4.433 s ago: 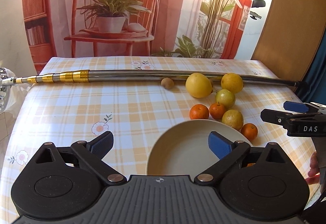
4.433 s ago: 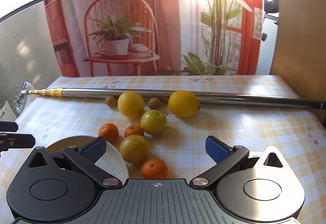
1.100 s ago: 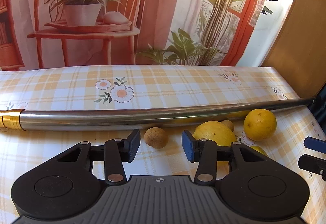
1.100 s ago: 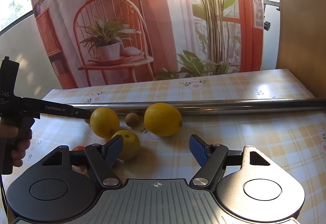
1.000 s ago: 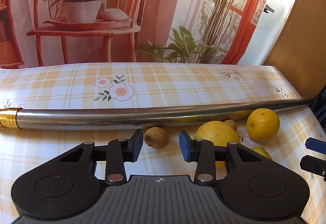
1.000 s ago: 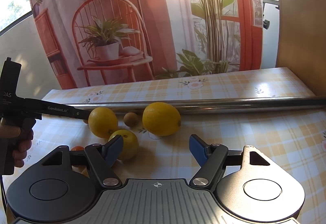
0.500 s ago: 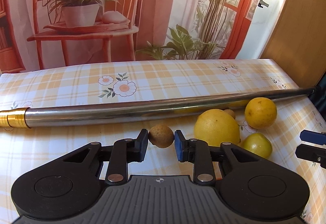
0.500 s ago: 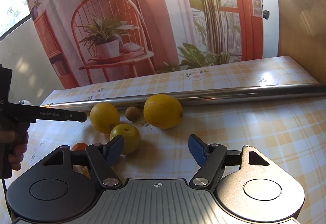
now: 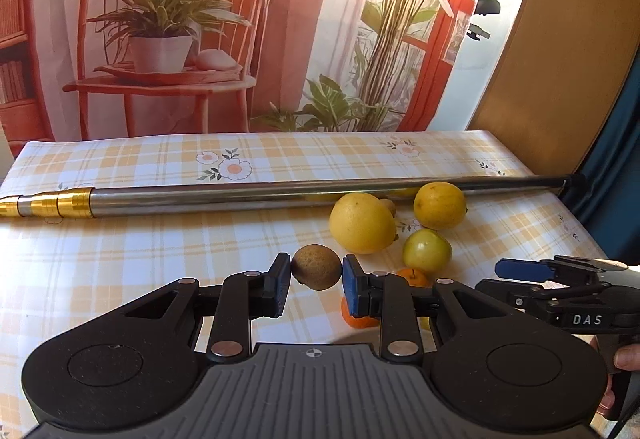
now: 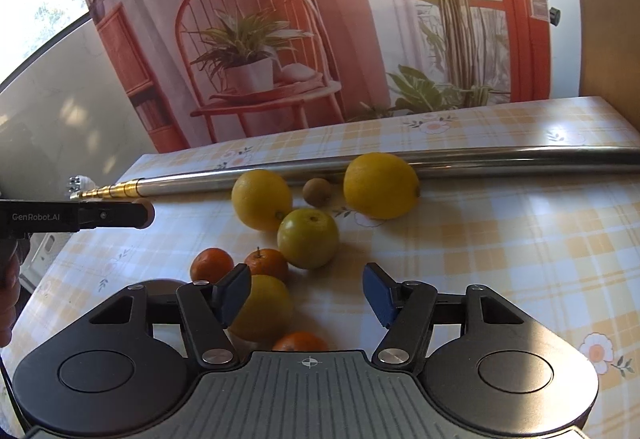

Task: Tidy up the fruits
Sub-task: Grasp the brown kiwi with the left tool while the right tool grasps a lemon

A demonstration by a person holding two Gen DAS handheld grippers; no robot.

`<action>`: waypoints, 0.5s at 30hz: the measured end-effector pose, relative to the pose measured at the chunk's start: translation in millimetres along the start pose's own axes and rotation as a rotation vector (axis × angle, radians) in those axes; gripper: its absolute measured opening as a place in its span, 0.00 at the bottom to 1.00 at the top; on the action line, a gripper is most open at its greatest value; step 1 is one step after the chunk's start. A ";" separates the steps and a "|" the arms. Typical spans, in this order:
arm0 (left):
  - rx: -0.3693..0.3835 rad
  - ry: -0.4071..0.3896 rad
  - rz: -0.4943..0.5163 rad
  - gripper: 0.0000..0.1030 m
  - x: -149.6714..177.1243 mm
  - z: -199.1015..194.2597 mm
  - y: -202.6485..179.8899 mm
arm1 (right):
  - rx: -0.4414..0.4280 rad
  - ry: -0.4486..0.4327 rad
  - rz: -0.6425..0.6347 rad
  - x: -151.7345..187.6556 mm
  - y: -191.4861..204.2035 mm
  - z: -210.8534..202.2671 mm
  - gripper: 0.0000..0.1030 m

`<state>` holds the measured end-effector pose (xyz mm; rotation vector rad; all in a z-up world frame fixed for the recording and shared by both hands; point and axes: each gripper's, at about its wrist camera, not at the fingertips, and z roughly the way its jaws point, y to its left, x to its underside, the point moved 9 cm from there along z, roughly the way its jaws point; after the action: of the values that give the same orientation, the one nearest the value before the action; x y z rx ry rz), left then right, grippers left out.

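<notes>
My left gripper (image 9: pixel 316 285) is shut on a small brown round fruit (image 9: pixel 316 265) and holds it above the checked tablecloth. Past it lie two lemons (image 9: pixel 362 223) (image 9: pixel 440 205), a green fruit (image 9: pixel 427 251) and a mandarin (image 9: pixel 414 276). My right gripper (image 10: pixel 308 297) is open over the fruit cluster with nothing between its fingers: a yellow citrus (image 10: pixel 264 307) and a mandarin (image 10: pixel 300 341) lie just under it, the green fruit (image 10: pixel 308 237) ahead. A second small brown fruit (image 10: pixel 317 191) rests between the two lemons (image 10: pixel 262 199) (image 10: pixel 380 185).
A long metal pole (image 9: pixel 240 195) with a gold telescopic end lies across the table behind the fruit. Two more mandarins (image 10: pixel 212 265) (image 10: pixel 266 263) sit by a bowl's rim (image 10: pixel 160 285). A printed backdrop stands at the table's far edge. A hand holds each gripper.
My left gripper has shut on the small brown fruit and drawn back from the pole with it, lifted. My right gripper has tipped down over the fruit cluster, still open.
</notes>
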<state>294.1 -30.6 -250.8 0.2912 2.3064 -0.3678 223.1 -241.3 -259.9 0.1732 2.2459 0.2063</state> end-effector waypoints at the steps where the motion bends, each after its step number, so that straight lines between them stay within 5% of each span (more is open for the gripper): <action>1: -0.002 0.002 0.002 0.29 3.3 -3.1 -0.8 | -0.011 0.003 0.003 0.2 3.0 1.4 0.57; 15: 0.006 0.011 -0.006 0.29 31.3 -24.6 4.0 | -0.071 0.092 0.100 11.5 15.1 29.6 0.48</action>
<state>257.8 -15.2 -257.9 0.2897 2.3181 -0.3774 239.7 -221.7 -283.9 0.2425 2.3197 0.3540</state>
